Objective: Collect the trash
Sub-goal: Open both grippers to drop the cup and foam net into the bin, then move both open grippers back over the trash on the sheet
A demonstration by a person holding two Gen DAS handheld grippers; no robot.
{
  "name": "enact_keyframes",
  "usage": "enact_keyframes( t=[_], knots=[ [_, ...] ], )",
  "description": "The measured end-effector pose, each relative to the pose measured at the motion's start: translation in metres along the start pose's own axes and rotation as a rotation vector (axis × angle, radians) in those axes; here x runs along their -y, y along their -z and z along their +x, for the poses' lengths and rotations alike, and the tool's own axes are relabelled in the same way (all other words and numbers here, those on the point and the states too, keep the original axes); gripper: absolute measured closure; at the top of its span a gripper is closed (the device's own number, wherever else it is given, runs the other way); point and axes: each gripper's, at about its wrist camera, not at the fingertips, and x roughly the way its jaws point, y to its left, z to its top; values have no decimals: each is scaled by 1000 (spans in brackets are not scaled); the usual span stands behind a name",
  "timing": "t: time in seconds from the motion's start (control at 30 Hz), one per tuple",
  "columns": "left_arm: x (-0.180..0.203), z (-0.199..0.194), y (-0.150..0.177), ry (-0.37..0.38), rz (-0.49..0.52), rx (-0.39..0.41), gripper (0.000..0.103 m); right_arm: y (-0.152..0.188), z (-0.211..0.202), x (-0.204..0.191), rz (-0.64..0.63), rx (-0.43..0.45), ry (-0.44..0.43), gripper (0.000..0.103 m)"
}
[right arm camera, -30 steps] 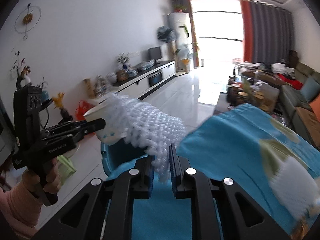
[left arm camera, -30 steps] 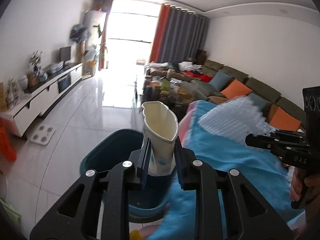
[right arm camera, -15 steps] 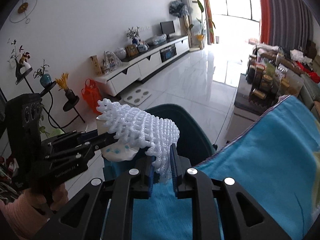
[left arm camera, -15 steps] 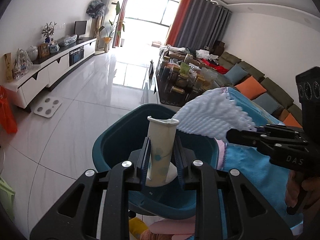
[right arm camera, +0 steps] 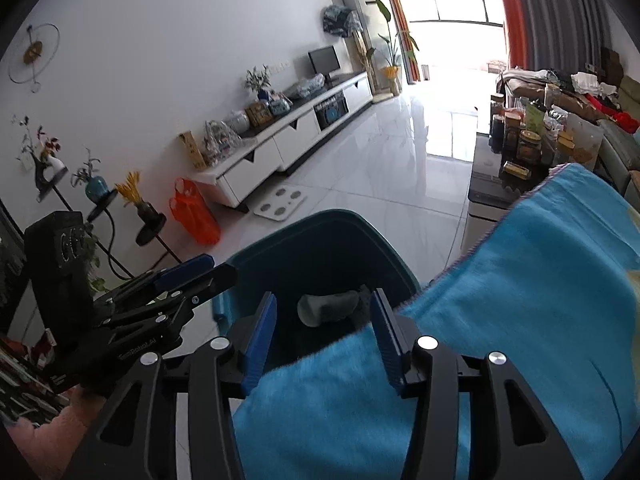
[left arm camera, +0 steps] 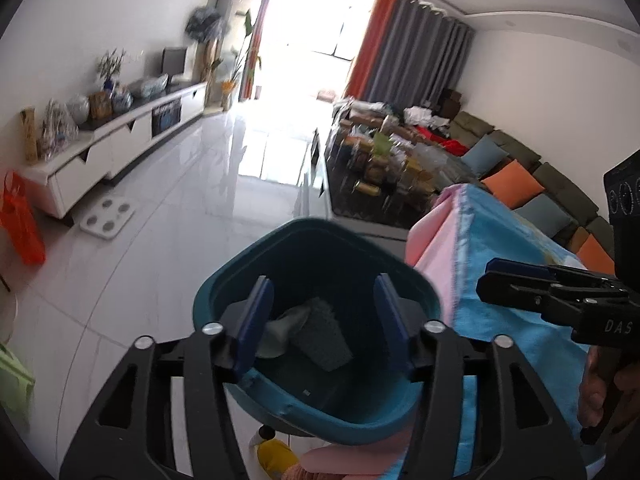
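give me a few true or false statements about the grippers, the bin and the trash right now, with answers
1. The left gripper is open and holds nothing. True.
2. The right gripper is clamped on a white foam net. False: its jaws are apart and empty.
3. The paper cup and the foam net lie inside the teal bin. True.
4. The bin stands on top of the blue cloth. False: it stands on the floor beside the cloth-covered surface.
5. A white bathroom scale lies on the tiled floor beyond the bin. True.
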Motion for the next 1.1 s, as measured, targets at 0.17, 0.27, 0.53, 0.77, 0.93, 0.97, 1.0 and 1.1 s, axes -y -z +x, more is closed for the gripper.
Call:
enact_keyframes(
  t=[0.17,0.27,0.53,0.77,0.93,0.97,1.0,1.1],
  knots=[
    [58,-28,5,140,118,43,38,19,-56,8,-16,79,16,51],
    [94,-38,13,243,188,41,36,36,-91,19,-5,117,50,50],
    [206,-44,51,550,354,-47,36,95,-175,70,122,191,227,50],
    [285,-42,88,747,461,-146,33,150,-235,103,253,239,396,50],
    [329,-35,112,812,525,-229,32,184,-265,125,342,254,490,50],
    [336,-33,116,811,539,-240,32,194,-273,130,364,255,515,50],
    [341,-30,118,809,548,-248,32,198,-277,131,377,257,526,50],
    [356,-18,123,803,564,-289,33,225,-297,141,438,261,555,49]
  ],
)
